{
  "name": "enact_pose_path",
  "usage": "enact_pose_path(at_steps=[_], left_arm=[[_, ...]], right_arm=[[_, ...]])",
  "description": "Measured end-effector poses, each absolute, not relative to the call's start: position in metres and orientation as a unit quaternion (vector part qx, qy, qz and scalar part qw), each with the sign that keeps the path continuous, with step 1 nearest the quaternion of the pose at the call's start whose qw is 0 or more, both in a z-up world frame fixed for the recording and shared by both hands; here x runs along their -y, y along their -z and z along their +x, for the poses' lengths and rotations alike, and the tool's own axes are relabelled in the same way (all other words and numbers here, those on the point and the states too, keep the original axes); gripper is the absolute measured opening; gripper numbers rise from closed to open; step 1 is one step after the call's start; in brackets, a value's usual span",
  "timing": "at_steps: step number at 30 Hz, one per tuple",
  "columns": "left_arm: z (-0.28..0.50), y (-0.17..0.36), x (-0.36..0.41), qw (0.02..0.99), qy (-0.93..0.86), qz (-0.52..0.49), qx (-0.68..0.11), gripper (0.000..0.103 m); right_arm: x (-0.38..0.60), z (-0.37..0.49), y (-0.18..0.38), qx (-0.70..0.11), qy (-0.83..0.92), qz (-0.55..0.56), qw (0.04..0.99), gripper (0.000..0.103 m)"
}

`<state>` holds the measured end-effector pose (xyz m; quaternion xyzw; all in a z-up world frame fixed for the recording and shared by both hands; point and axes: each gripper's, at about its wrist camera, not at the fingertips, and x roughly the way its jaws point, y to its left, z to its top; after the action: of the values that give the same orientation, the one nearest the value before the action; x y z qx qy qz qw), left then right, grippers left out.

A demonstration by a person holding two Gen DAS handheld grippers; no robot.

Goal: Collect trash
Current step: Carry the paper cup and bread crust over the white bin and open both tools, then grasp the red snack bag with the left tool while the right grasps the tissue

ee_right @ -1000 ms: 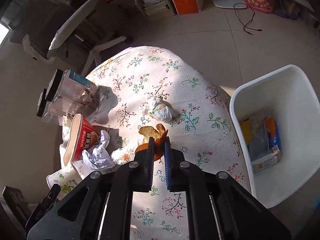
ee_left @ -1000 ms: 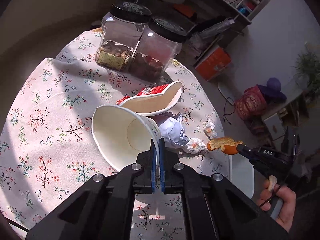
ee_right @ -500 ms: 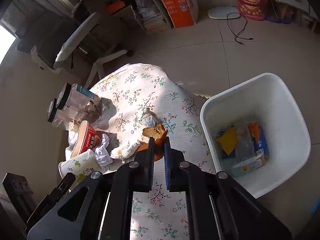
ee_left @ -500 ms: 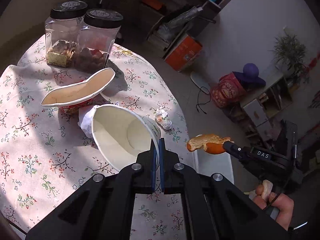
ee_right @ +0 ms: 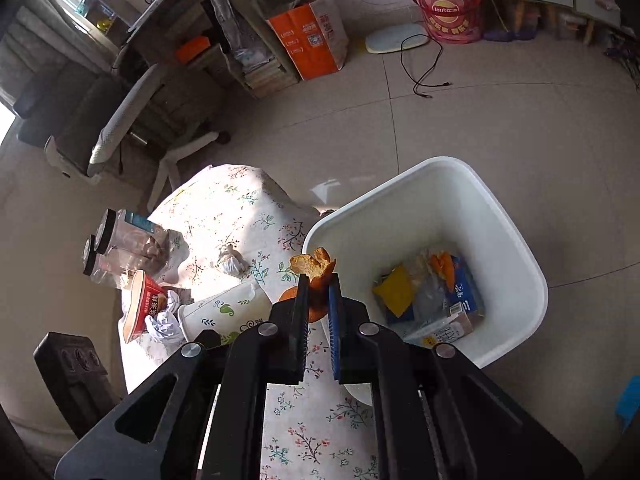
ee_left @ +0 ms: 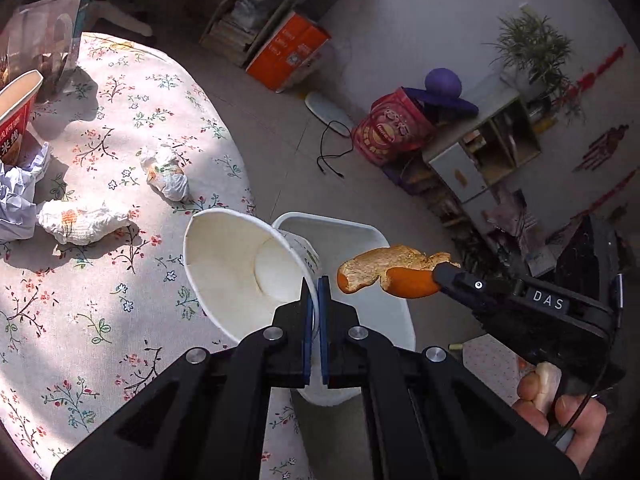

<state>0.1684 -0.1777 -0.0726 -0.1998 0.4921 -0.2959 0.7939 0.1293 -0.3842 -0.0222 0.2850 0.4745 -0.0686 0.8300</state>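
Papery white cup (ee_left: 248, 268) pinched by left gripper (ee_left: 314, 292); right gripper (ee_right: 318, 286) clamps curled orange peel (ee_right: 314, 266).

Open bin (ee_right: 516, 216) beside table (ee_right: 240, 200)

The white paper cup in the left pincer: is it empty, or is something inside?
Empty. The left wrist view looks straight into the paper cup, held on its side by the left gripper, showing only bare white walls and base.

Home: floral tablecloth (ee_left: 100, 312), houseplant (ee_left: 532, 46)
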Motion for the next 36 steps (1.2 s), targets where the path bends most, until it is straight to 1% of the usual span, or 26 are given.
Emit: enact_pose_path(at_steps=[7,8,9,11,13,21,26,30,36], left_arm=[[0.155,0.088,0.228,0.768,0.341,-0.198,-0.505,0.003],[0.153,0.092,0.234,0.765,0.34,-0.191,-0.512,0.005],[0.151,0.097,0.238,0.761,0.338,-0.183,-0.522,0.008],[0.149,0.104,0.241,0.758,0.338,-0.176,-0.529,0.023],[0.151,0.105,0.235,0.761,0.333,-0.176,-0.528,0.028],[0.163,0.095,0.197,0.77,0.31,-0.202,-0.52,0.028],[0.166,0.09,0.173,0.78,0.291,-0.204,-0.516,0.028],[0.17,0.084,0.159,0.791,0.272,-0.189,-0.513,0.028],[0.175,0.076,0.127,0.813,0.235,-0.157,-0.51,0.028]], right_arm=[[0.403,0.119,0.019,-0.471,0.102,0.267,0.834,0.008],[0.406,0.119,0.019,-0.473,0.114,0.26,0.834,0.011],[0.409,0.118,0.021,-0.476,0.123,0.259,0.831,0.013],[0.416,0.118,0.026,-0.482,0.126,0.272,0.823,0.019],[0.419,0.117,0.029,-0.485,0.126,0.285,0.817,0.021],[0.413,0.121,0.026,-0.479,0.122,0.279,0.823,0.029],[0.402,0.126,0.022,-0.476,0.117,0.275,0.827,0.037],[0.395,0.13,0.021,-0.477,0.114,0.273,0.828,0.038],[0.38,0.139,0.02,-0.481,0.104,0.264,0.83,0.045]])
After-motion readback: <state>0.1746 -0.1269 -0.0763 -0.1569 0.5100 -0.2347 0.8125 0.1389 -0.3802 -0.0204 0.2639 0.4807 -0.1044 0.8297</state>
